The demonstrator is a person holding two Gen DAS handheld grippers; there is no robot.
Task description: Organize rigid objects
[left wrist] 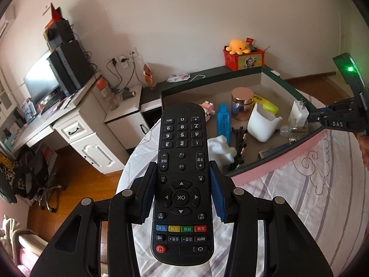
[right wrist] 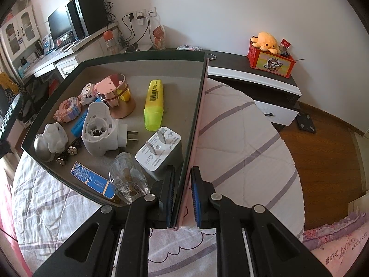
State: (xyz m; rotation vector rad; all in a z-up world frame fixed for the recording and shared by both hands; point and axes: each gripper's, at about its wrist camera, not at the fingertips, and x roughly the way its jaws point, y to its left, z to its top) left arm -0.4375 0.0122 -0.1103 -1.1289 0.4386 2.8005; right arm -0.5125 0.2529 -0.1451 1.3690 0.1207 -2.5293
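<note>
A black remote control hangs above the striped bedspread with my left gripper shut on its sides. Its number end points toward an open box, pink outside with a dark rim, that lies on the bed ahead and to the right. The remote's tip also shows at the left edge of the right wrist view. My right gripper is shut on the box's right wall near its front corner, and it shows at the right of the left wrist view. The box holds a yellow highlighter, a white charger, a rose-gold jar and a glass bottle.
The box also holds a white plug-in device, a blue card pack and a pink block toy. A desk with a monitor stands at the left. On a dark shelf behind sits a red box with a plush octopus. Wood floor surrounds the bed.
</note>
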